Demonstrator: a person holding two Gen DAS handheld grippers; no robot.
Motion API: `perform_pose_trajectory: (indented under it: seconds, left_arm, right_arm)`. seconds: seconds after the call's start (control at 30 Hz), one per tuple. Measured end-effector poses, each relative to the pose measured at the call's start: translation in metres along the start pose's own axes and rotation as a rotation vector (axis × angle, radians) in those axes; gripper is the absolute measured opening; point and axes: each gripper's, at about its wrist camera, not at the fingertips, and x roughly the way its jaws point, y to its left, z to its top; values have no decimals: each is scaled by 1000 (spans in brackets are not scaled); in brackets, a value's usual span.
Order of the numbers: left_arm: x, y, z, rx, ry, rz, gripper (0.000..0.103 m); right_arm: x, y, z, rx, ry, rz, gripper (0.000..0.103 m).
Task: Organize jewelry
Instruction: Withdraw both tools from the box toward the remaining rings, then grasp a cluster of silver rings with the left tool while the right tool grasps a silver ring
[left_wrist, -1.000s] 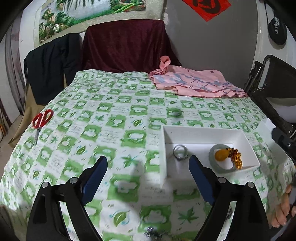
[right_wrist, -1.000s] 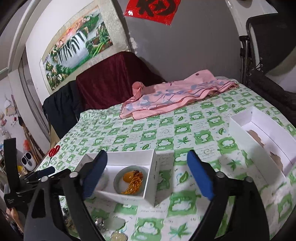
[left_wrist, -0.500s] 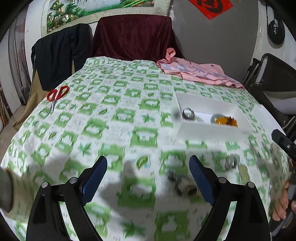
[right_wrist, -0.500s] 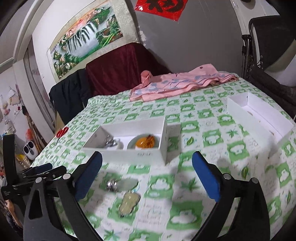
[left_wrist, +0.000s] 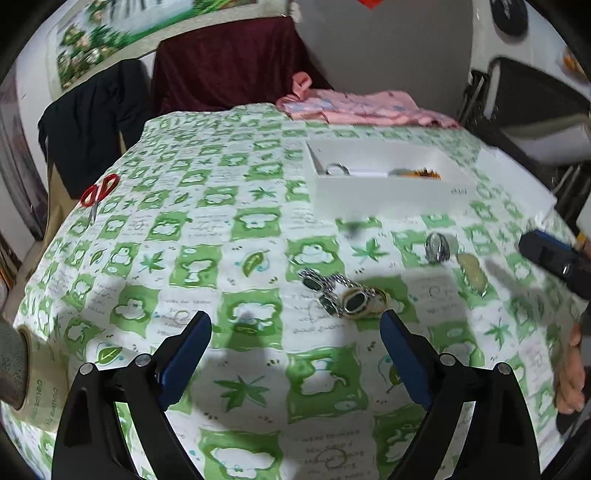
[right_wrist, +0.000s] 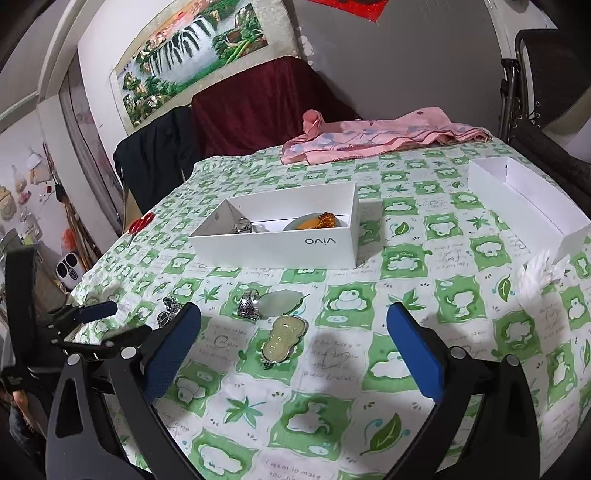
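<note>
A white box (right_wrist: 280, 242) (left_wrist: 391, 192) on the green-checked cloth holds a ring and an orange bead piece in a pale bangle (right_wrist: 317, 221). Loose jewelry lies in front of it: a dark-stoned chain bracelet (left_wrist: 343, 295), a silver ring (right_wrist: 248, 303) (left_wrist: 437, 247), a pale leaf pendant (right_wrist: 282, 301) and a pale gourd pendant (right_wrist: 283, 338). My left gripper (left_wrist: 295, 332) is open just short of the bracelet, nothing between its fingers. My right gripper (right_wrist: 293, 325) stands wide open with the gourd pendant on the cloth between its fingers, untouched.
A second white box (right_wrist: 528, 199) and crumpled tissue (right_wrist: 539, 273) lie at the right. Pink cloth (right_wrist: 373, 138) is bunched at the table's far edge. Red scissors (left_wrist: 98, 192) lie at the left edge. A roll of tape (left_wrist: 33, 384) sits at the near left corner. Dark chairs stand behind.
Both grippers have drawn back from the box toward the near edge and sunk a little. The loose jewelry has come into view ahead of them. The right jaws have spread slightly wider.
</note>
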Motion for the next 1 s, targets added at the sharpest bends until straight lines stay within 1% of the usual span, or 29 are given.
perform_pose_trajectory:
  seconds: [0.13, 0.23, 0.3, 0.4, 0.43, 0.53, 0.6, 0.7, 0.77, 0.83, 0.93, 1.0]
  left_arm:
    - [12, -9, 3, 49, 43, 6, 91]
    - [21, -4, 8, 42, 60, 38, 91]
    - [26, 10, 13, -4, 66, 58, 91]
    - [30, 42, 18, -121, 78, 107, 91]
    - [29, 56, 18, -168, 78, 105, 91]
    - [22, 70, 15, -215, 60, 99, 91]
    - [18, 65, 17, -194, 43, 83, 91]
    - [14, 44, 20, -115, 12, 79, 91]
    - [15, 31, 22, -70, 6, 79, 91]
    - [19, 23, 24, -47, 10, 85, 91]
    - [28, 23, 29, -58, 32, 73, 82]
    - [32, 23, 30, -68, 49, 64, 73]
  right_arm:
    - [3, -7, 0, 34, 15, 13, 96]
    - [4, -8, 0, 40, 18, 15, 96]
    - [3, -9, 1, 40, 16, 16, 96]
    - [3, -9, 1, 42, 15, 17, 96]
    - [3, -9, 1, 42, 17, 18, 96]
    - [3, -8, 0, 38, 19, 20, 96]
    - [4, -7, 0, 34, 22, 19, 96]
    - [4, -6, 0, 35, 22, 19, 96]
    - [5, -6, 0, 35, 23, 19, 96]
    - [5, -6, 0, 34, 23, 20, 96]
    - [6, -6, 0, 31, 25, 23, 96]
    - [8, -6, 0, 30, 29, 25, 96]
